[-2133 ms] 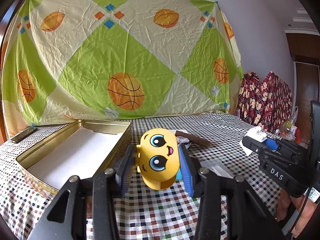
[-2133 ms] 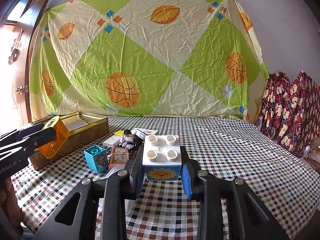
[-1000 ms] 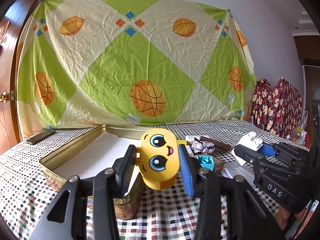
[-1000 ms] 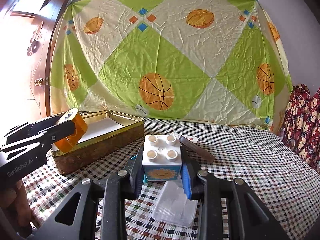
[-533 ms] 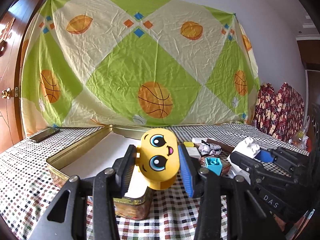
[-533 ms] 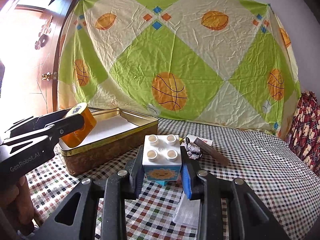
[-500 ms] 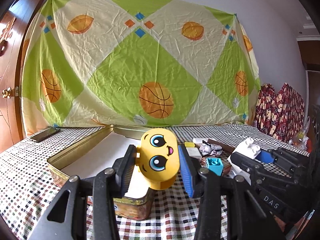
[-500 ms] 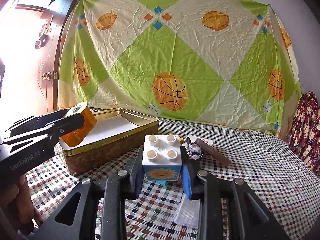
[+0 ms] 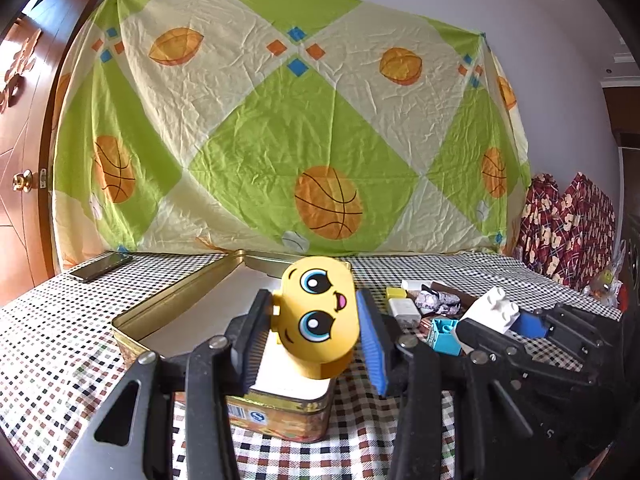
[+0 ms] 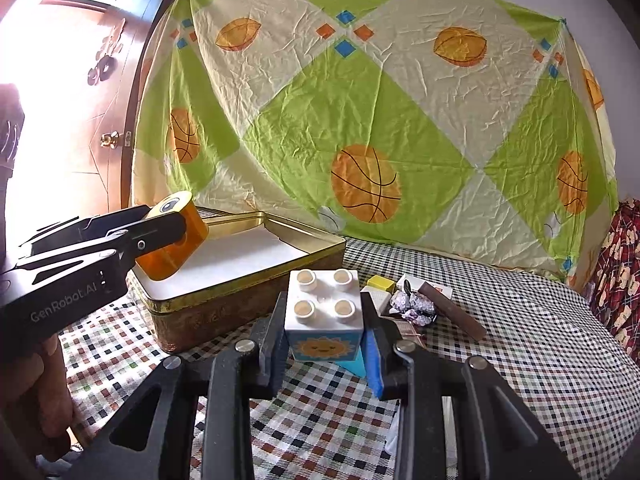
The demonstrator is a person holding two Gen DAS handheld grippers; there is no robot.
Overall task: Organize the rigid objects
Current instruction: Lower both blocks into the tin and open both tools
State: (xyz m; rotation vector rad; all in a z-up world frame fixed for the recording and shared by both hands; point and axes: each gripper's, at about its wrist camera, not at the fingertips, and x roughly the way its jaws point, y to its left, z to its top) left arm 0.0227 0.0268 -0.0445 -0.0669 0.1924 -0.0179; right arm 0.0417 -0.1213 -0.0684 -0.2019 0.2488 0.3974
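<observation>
My left gripper [image 9: 316,332] is shut on a yellow toy block with a cartoon face [image 9: 318,316], held just over the near right corner of the open gold tin [image 9: 160,304]. The right wrist view shows that same block [image 10: 176,240] from the side, above the tin's near left corner [image 10: 248,292]. My right gripper [image 10: 324,336] is shut on a white studded block with a sun picture [image 10: 325,312], held above the checked cloth to the right of the tin. In the left wrist view the white block [image 9: 490,312] and the right gripper [image 9: 500,328] show at the right.
A small pile lies right of the tin: a teal block [image 9: 442,334], white pieces [image 9: 404,308], a yellow piece [image 10: 380,282], foil-wrapped sweets [image 10: 416,306], a brown bar [image 10: 452,310]. A phone [image 9: 100,266] lies at the table's far left. A patterned sheet hangs behind.
Both grippers have drifted left toward the tin with their blocks still held. The yellow block now hangs over the tin's corner, and the tin looms closer in both views.
</observation>
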